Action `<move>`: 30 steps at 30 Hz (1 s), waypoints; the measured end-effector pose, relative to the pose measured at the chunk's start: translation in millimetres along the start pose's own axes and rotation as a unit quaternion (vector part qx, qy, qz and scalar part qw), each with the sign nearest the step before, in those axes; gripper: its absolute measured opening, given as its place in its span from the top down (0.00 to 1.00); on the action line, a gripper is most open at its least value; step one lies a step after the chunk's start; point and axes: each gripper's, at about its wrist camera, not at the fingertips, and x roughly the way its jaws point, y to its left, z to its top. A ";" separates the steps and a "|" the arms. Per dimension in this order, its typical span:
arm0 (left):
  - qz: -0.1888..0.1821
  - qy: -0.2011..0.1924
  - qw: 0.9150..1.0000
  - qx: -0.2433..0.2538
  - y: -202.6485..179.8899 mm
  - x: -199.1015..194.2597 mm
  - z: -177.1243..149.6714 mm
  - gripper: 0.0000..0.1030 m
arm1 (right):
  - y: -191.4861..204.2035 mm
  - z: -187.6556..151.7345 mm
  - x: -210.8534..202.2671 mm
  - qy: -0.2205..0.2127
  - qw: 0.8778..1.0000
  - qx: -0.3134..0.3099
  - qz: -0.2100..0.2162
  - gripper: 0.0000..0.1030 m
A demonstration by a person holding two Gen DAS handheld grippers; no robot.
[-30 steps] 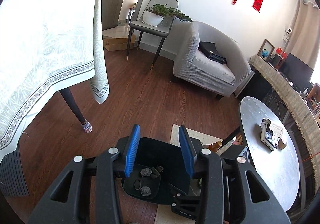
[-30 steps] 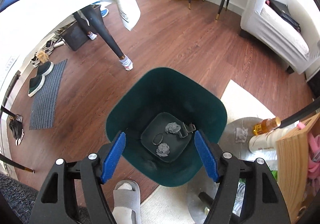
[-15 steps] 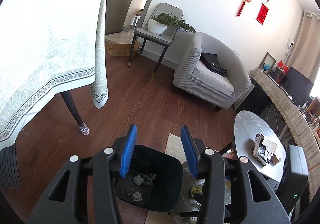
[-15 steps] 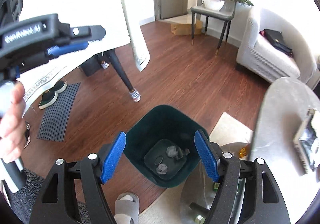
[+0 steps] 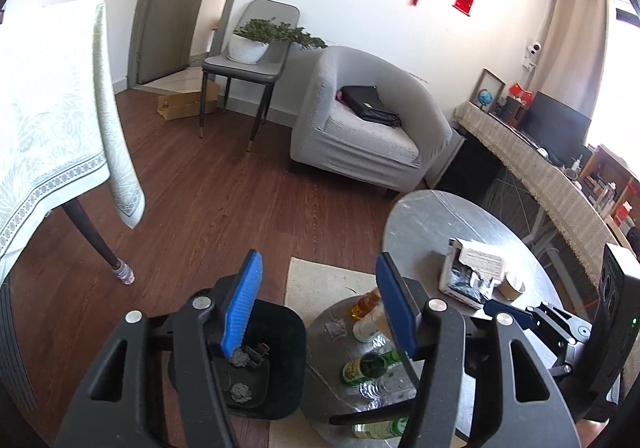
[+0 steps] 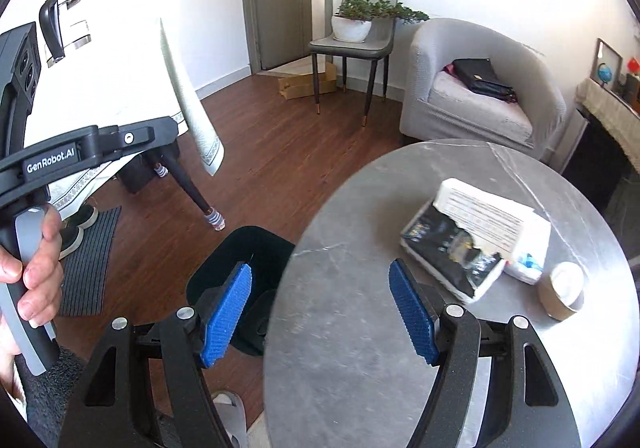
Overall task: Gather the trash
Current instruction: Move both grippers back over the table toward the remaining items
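Left claw (image 5: 318, 304) hangs wide open and empty over the dark green plastic bin (image 5: 280, 332) on the floor. Right claw (image 6: 320, 312), equally spread and empty, should reach squarely for the torn black-and-white paper packet (image 6: 472, 236) (crumpled, ripped open) lying on the round grey marble tabletop (image 6: 360, 328), beside a small brown paper cup (image 6: 562, 290).

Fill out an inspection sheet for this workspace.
Surface: round grey marble table, mostly bare.
Job's things: dark green bin on the floor beside the table, crumpled wads inside; torn packet, white carton and tape roll on the tabletop.
Clutter: bottles on the lower shelf.
Grippers: left gripper open, empty; right gripper open, empty, over the table.
Cables: nothing seen.
Surroundings: grey armchair with black bag, chair with plant, clothed table.
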 end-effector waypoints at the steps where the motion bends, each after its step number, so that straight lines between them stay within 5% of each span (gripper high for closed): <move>1: -0.006 0.002 1.000 0.010 -9.0 1.5 -1.3 0.39 | -8.9 -2.6 -4.2 -0.001 1.000 0.007 -0.007 0.30; 13: -0.056 0.009 0.996 0.074 -95.2 12.1 9.0 0.29 | -112.7 -29.1 -56.8 -0.027 0.993 0.091 -0.070 0.35; 21: -0.083 0.030 0.991 0.098 -134.9 67.7 14.8 0.29 | -159.7 -45.9 -62.2 -0.026 0.984 0.156 -0.077 0.51; 30: -0.095 0.070 0.986 0.116 -155.8 113.4 1.5 0.29 | -185.5 -26.6 -47.6 -0.022 0.981 0.171 -0.085 0.54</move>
